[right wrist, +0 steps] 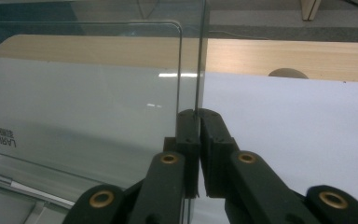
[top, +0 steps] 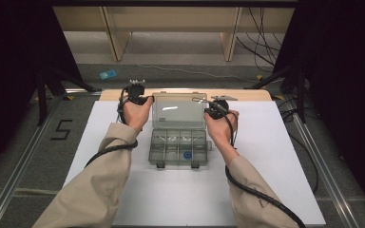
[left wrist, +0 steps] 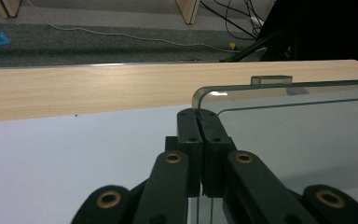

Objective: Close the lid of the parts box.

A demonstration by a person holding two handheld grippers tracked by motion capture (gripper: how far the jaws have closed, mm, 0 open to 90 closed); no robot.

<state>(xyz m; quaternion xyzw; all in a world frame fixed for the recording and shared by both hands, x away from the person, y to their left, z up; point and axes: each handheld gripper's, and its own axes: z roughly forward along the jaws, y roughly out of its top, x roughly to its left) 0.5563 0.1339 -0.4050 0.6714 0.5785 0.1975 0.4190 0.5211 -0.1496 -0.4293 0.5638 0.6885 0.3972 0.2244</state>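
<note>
A clear grey plastic organiser box (top: 177,147) lies on the white mat, its lid (top: 178,111) standing open and upright. Its compartments hold a small blue part (top: 187,155). My left gripper (top: 148,99) is shut on the lid's left edge; in the left gripper view the black jaws (left wrist: 198,116) pinch the lid's upper left corner (left wrist: 205,95). My right gripper (top: 208,111) is shut on the lid's right edge; in the right gripper view its jaws (right wrist: 197,115) clamp the thin clear wall (right wrist: 198,60).
The white mat (top: 266,142) covers a wooden table whose back edge (top: 247,94) shows behind the box. On the floor beyond lie a small blue item (top: 108,74) and cables (top: 261,47). Dark stands rise at both sides.
</note>
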